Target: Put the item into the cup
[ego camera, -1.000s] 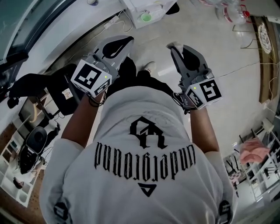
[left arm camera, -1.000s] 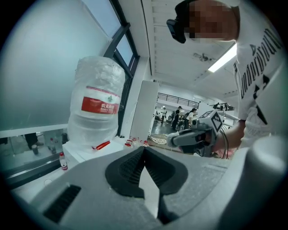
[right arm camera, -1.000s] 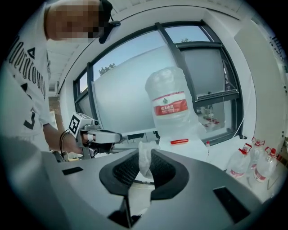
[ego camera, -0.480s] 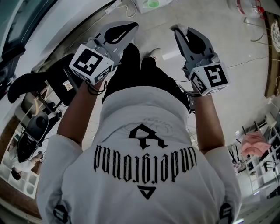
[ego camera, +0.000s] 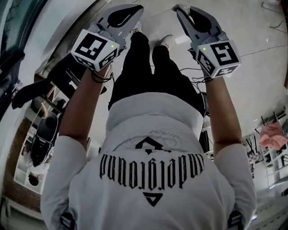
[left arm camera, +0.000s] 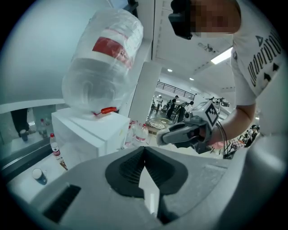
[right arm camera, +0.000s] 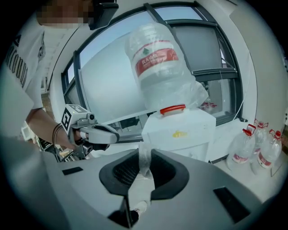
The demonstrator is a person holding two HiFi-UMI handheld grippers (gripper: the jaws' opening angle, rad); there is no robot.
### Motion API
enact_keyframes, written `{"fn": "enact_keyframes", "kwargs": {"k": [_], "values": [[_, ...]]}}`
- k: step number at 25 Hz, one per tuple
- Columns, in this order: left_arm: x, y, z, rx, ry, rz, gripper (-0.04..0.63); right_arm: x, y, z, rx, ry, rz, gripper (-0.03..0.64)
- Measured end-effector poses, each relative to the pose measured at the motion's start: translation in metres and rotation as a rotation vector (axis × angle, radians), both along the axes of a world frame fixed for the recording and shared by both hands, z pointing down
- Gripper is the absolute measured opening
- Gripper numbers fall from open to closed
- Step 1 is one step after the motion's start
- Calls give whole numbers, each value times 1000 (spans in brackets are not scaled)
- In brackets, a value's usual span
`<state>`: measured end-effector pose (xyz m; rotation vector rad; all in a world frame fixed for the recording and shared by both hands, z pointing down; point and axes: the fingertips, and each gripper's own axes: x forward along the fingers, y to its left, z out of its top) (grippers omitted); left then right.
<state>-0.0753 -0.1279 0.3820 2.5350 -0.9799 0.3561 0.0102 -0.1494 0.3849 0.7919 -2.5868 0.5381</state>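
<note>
My right gripper (right arm camera: 145,157) is shut on a small translucent white packet (right arm camera: 145,167), which stands upright between the dark pads. In the head view the right gripper (ego camera: 181,9) is held up and forward, with the white packet (ego camera: 180,7) at its tip. My left gripper (left arm camera: 144,150) has its jaws together with nothing between them, and it is raised beside the right one (ego camera: 135,10). A small cup-like thing (left arm camera: 39,176) stands on a ledge at the lower left of the left gripper view, far from both grippers.
A white water dispenser (right arm camera: 180,130) with a large upturned bottle (right arm camera: 162,63) stands ahead, also seen as the dispenser (left arm camera: 90,130) and bottle (left arm camera: 103,63). Several small water bottles (right arm camera: 256,150) stand beside it. The person's shirt (ego camera: 153,148) fills the head view.
Both grippers have risen toward the top of the head view, away from the body. The right gripper still holds the packet.
</note>
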Motion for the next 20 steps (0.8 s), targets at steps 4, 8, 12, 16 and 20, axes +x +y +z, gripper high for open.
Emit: {"fn": "enact_keyframes", "kwargs": {"k": [4, 8, 12, 16, 20], "values": [[2, -16, 36, -35, 22, -28, 14, -2, -15, 34, -3, 13, 12, 60], [7, -23, 78, -63, 2, -18, 15, -4, -23, 70, -14, 25, 30, 60], [16, -31, 109, -62, -9, -12, 15, -1, -31, 104, -20, 52, 26, 60], [21, -36, 139, -64, -48, 27, 15, -5, -37, 138, -32, 70, 34, 60], [23, -48, 170, -61, -94, 41, 15, -9, -50, 168, -35, 90, 26, 60]]}}
